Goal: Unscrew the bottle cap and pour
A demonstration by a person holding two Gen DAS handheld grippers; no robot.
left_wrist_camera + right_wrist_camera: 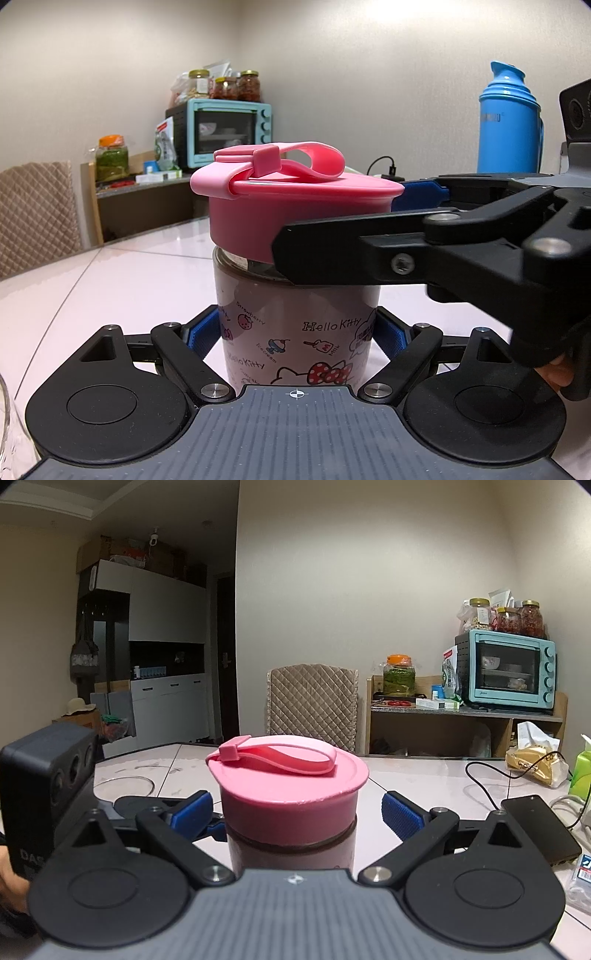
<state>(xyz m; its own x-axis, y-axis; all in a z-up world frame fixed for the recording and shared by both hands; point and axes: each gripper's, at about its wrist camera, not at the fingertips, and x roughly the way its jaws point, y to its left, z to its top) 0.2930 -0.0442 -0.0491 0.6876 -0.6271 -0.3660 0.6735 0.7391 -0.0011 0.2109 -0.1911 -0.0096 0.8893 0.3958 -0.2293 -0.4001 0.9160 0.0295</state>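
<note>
A Hello Kitty bottle point(295, 325) with brown liquid stands upright on the white table. Its pink screw cap point(295, 206) with a loop strap sits on top. My left gripper point(297, 332) is shut on the bottle's body, blue pads touching both sides. My right gripper point(295, 808) is open around the pink cap point(291, 794): its left pad sits close to the cap, its right pad point(400, 814) stands clear of it. In the left wrist view the right gripper point(369, 236) comes in from the right at cap height.
A blue thermos point(508, 118) stands behind on the right. A black phone point(541, 827), cables and a yellow packet point(535, 764) lie on the table's right. A glass rim point(125, 786) is at the left. A chair point(314, 705) and a shelf with a teal oven point(506, 672) stand behind.
</note>
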